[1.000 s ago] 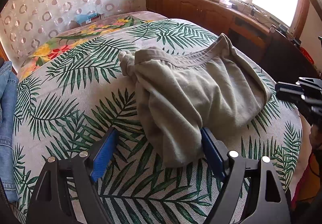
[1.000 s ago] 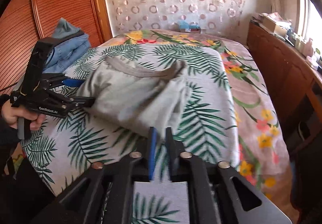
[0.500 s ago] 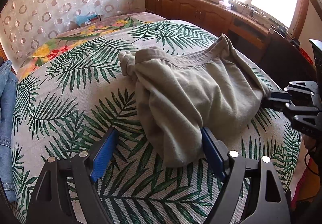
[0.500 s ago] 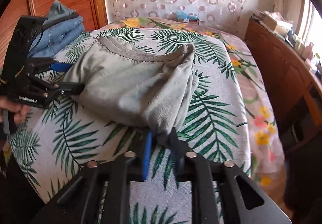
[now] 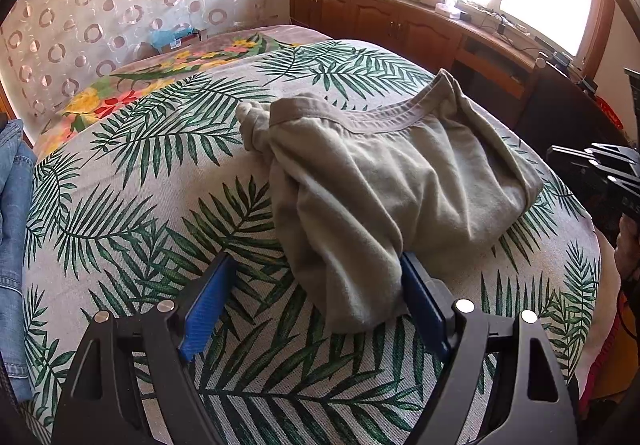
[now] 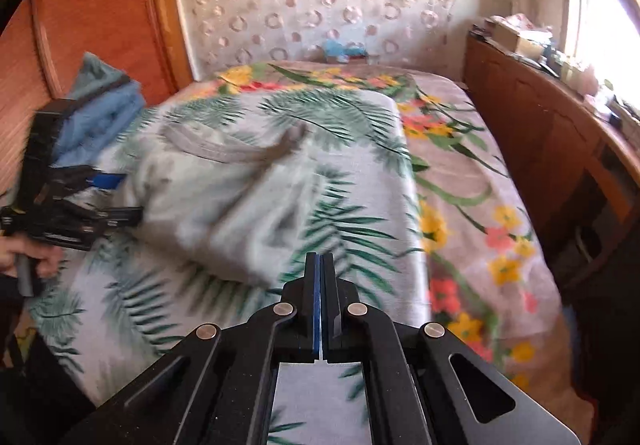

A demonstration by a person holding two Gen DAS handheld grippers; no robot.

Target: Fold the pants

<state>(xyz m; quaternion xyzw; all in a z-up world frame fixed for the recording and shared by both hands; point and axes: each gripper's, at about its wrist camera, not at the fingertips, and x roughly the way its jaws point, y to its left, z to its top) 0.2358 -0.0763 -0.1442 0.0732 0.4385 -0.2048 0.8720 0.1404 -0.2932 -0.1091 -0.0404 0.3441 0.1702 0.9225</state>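
Grey-green fabric fills the middle of what we see from the left wrist: the pants (image 5: 384, 181) lie in a rumpled bundle on the palm-leaf bedspread (image 5: 132, 181), waistband toward the far side and one thick fold reaching down toward the camera. We see our left hand-held gripper (image 5: 316, 301) spread wide, its blue pads (image 5: 206, 305) well apart; the near fold of the pants sits between them, lying against the right-side pad and apart from the left-side one, so nothing is clamped. At the right edge of this view we catch the black frame of the right hand-held gripper (image 5: 596, 169), just beside the far corner of the pants, though we cannot tell from here whether it touches them. Folded blue jeans (image 5: 12, 213) lie at the left edge, and a wooden cabinet (image 5: 400, 21) runs under the window. From the right wrist the picture is blurred. We see our right hand-held gripper (image 6: 321, 277) clenched, the two fingers pressed together with only a thin blue line between them and no cloth in them, hanging just beside the near corner of the pants (image 6: 224, 205). Across the bundle we see the left hand-held gripper (image 6: 100, 197), released, at the garment's left edge.
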